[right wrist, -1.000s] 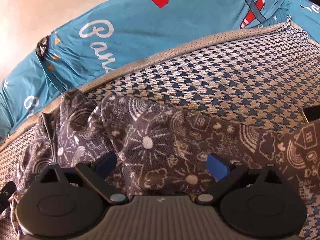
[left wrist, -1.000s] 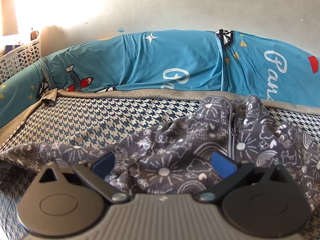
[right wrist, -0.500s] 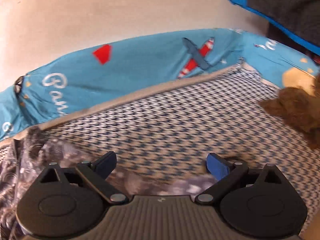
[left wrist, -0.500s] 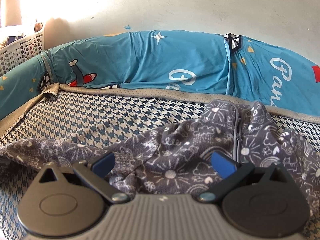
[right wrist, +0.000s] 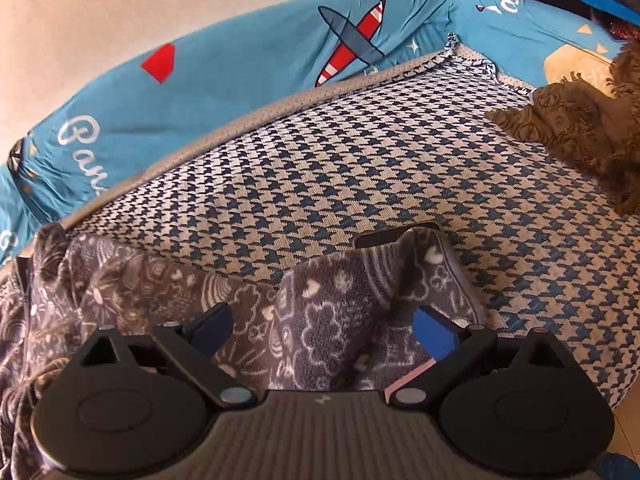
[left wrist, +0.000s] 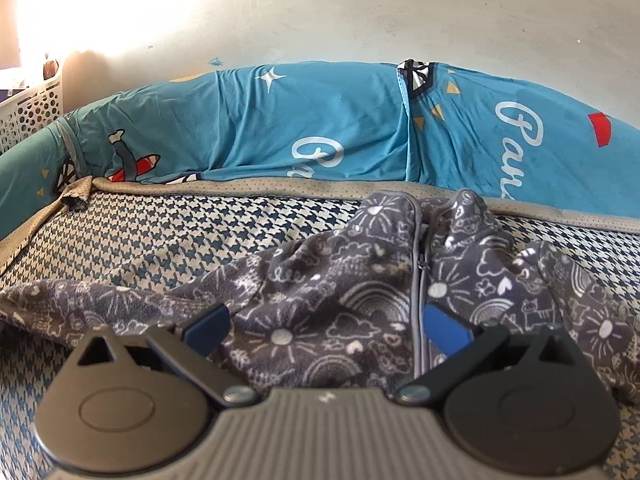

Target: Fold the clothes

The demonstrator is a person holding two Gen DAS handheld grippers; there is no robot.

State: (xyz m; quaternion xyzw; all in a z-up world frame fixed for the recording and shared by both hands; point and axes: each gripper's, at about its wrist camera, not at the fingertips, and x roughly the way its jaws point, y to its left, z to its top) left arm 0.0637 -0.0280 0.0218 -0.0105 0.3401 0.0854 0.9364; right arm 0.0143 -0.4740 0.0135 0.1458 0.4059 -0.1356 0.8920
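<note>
A grey fleece garment [left wrist: 360,292] with white doodle print and a centre zip lies crumpled on the houndstooth bed cover [left wrist: 180,232]. One sleeve stretches off to the left. My left gripper [left wrist: 326,326] is open just above the garment's body, the zip beside its right finger. In the right wrist view the same garment [right wrist: 132,292] spreads to the left, and a raised fold of its right sleeve [right wrist: 360,300] stands between the blue pads of my right gripper [right wrist: 324,326], which is open.
Blue printed cushions [left wrist: 320,128] line the back of the bed against the wall. A white perforated basket [left wrist: 32,108] stands at far left. A brown fringed cloth [right wrist: 580,128] lies at the right. A dark flat object [right wrist: 384,236] peeks out behind the sleeve.
The right gripper swung to the right, away from the garment's body, and now sits low over the sleeve end. The left gripper's view shifted only slightly.
</note>
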